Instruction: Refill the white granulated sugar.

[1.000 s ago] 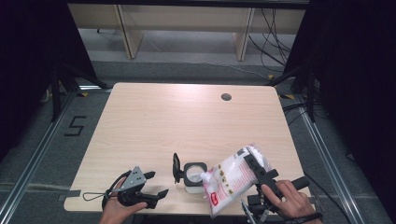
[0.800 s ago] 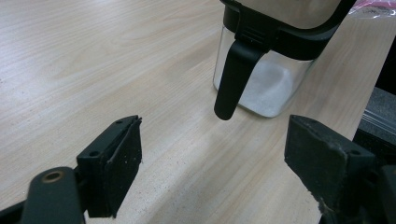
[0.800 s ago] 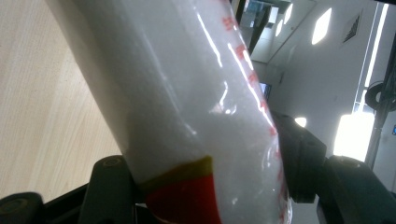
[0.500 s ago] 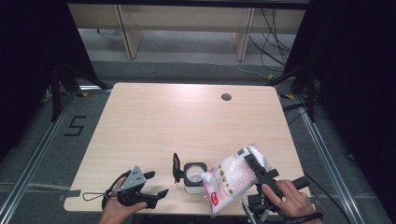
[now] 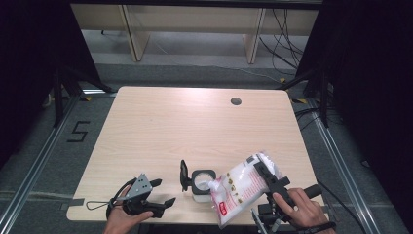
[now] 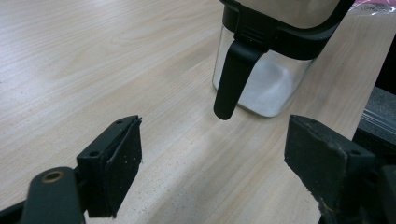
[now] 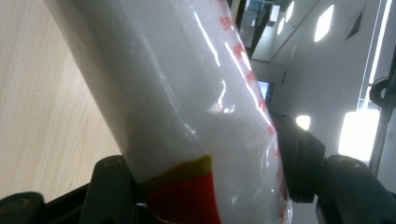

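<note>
White bag (image 5: 241, 187) w/ red label (text unreadable), tipped over jar (image 5: 201, 184)

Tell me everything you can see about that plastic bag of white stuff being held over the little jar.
The bag is a clear plastic pouch packed with white grains, with red print and a red-and-yellow band at one end. The right gripper clamps it between its black jaws and holds it tilted, a corner pointing down into the open mouth of the small glass jar near the table's front edge. The jar already holds some white powder. In the right gripper view the pouch looks glossy and bulging.
</note>
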`<state>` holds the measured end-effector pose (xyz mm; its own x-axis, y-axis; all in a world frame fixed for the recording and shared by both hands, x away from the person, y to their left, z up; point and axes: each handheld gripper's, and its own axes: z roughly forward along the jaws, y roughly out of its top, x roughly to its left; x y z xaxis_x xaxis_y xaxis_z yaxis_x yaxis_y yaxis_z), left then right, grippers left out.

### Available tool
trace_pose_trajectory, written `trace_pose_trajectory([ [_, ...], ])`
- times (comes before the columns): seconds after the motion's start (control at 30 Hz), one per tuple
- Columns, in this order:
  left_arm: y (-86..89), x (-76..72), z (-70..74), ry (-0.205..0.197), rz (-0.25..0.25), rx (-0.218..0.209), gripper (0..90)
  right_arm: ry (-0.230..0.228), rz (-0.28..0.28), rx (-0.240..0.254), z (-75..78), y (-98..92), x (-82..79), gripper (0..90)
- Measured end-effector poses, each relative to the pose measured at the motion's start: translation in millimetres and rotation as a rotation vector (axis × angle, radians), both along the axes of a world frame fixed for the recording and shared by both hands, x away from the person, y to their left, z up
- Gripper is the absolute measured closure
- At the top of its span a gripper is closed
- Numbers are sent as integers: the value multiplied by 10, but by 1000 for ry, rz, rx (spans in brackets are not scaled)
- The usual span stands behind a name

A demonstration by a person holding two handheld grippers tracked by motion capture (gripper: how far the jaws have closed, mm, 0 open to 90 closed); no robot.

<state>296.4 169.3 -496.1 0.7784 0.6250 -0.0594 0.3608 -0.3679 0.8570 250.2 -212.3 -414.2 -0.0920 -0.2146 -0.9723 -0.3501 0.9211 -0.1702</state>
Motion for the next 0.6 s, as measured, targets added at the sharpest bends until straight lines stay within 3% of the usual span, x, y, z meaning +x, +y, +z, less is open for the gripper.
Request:
trace_pose_trajectory([
  [0.07, 5, 2, 2, -1, 0, 8, 184, 0, -6, -2, 2, 0, -5, 437],
  [0.1, -16, -22, -8, 30, 24, -26, 185, -4, 3, -9, 9, 4, 0, 437],
  [0.2, -9, -15, -3, 18, 9, -21, 184, -8, 17, -16, 13, -2, 10, 437],
  [0.27, -15, -23, -7, 30, 20, -28, 184, 9, 2, 7, -7, -11, 7, 437],
  [0.33, -16, -23, -7, 29, 20, -29, 185, -8, 18, 17, -14, -12, 15, 438],
  [0.37, -6, -10, -2, 11, 3, -15, 185, 7, -1, 37, -32, -21, 6, 438],
  [0.47, -16, -22, -7, 30, 20, -29, 185, 12, 3, 34, -30, -21, 10, 438],
  [0.57, -5, -10, -1, 11, 3, -15, 184, 12, 1, 13, -10, -17, 8, 438],
  [0.6, -13, -23, -4, 29, 19, -27, 184, 12, 4, 12, -9, -18, 10, 438],
])
